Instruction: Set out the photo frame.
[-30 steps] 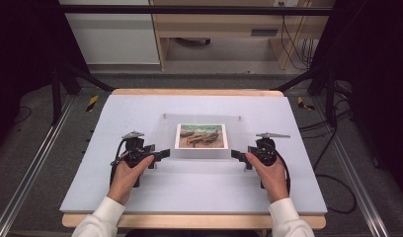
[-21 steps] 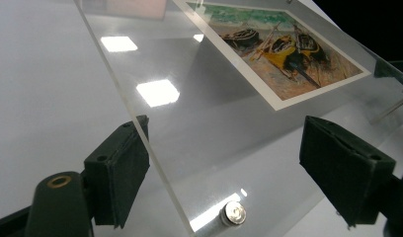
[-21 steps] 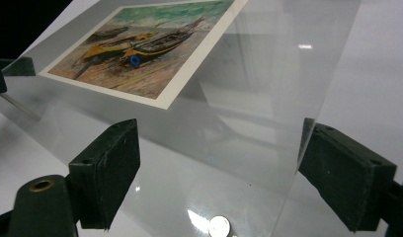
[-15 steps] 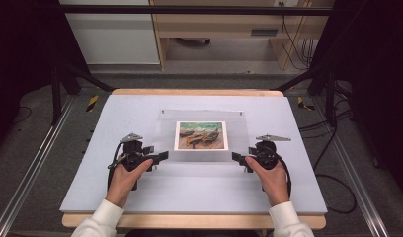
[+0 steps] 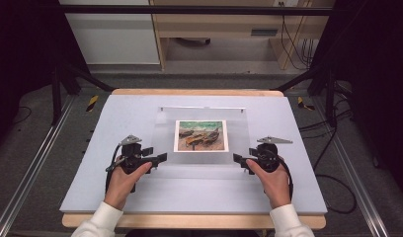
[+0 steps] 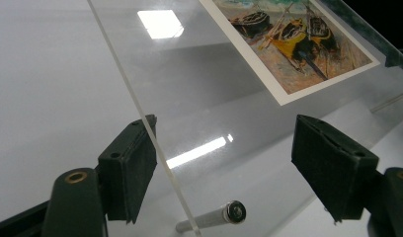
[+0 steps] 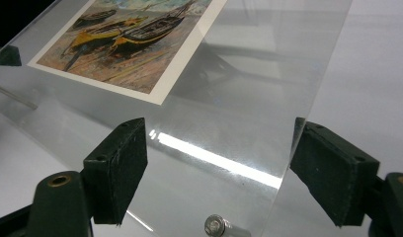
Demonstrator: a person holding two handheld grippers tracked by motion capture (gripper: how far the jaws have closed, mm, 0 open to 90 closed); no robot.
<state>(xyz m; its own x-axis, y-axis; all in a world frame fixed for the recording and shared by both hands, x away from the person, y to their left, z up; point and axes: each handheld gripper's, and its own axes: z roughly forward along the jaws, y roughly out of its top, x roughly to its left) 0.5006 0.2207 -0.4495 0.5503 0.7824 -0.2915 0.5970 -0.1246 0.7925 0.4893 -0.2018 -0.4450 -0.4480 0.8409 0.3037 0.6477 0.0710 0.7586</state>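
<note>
A clear acrylic plate lies on the table with a print of beached boats under it. My left gripper is at the plate's near left corner, open. The plate's edge runs between its jaws, close to the left one, and a metal standoff pin shows beneath. My right gripper is at the near right corner, also open. In the right gripper view the jaws stand wide apart around the plate, above another pin.
The pale table top has a wooden rim at the front. Metal rails run along both sides on the floor. Cables trail to the right, and a cabinet stands behind.
Both hands have slid slightly outward and toward the near edge. The plate and print stay where they were, and both grippers remain open.
</note>
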